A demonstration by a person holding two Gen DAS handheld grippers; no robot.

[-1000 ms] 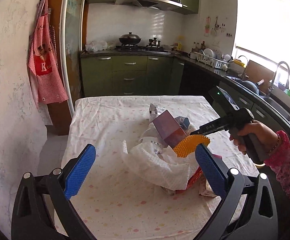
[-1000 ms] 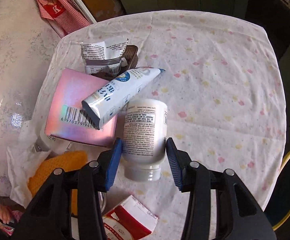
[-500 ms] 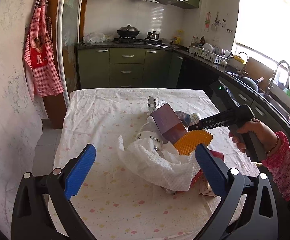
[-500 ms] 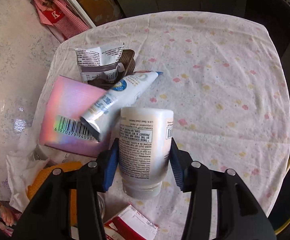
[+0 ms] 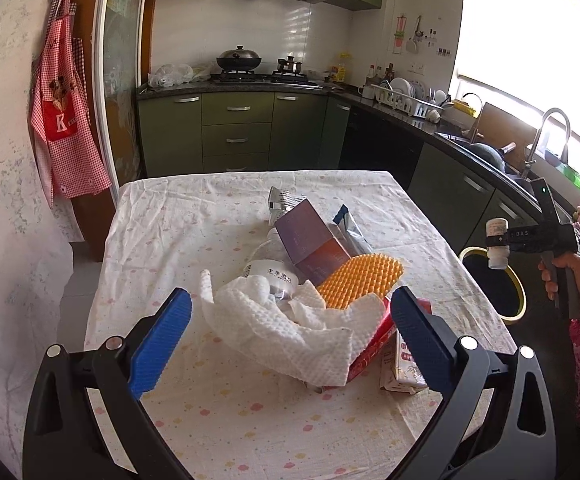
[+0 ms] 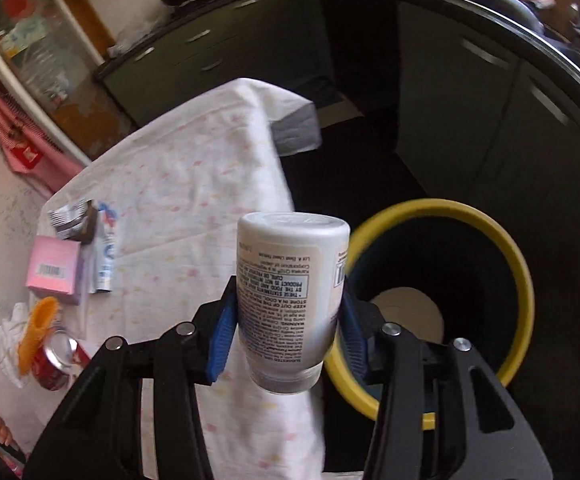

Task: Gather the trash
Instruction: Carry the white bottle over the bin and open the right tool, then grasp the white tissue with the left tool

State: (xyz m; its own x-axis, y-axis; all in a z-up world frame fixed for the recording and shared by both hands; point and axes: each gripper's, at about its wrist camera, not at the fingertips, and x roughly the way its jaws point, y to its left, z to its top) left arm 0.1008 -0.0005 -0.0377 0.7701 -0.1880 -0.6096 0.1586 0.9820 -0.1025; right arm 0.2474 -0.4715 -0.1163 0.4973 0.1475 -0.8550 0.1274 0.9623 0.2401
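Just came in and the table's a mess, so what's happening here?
A person is clearing trash off the table. The right gripper is clamped on a white pill bottle and holds it off the table's edge, beside the yellow-rimmed bin. The left gripper hangs open over the remaining pile: paper towel, orange brush, purple box.

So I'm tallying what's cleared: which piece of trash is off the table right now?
The white pill bottle, clamped in the right claw beside the yellow-rimmed bin. The pink box, tube and red can lie on the table.
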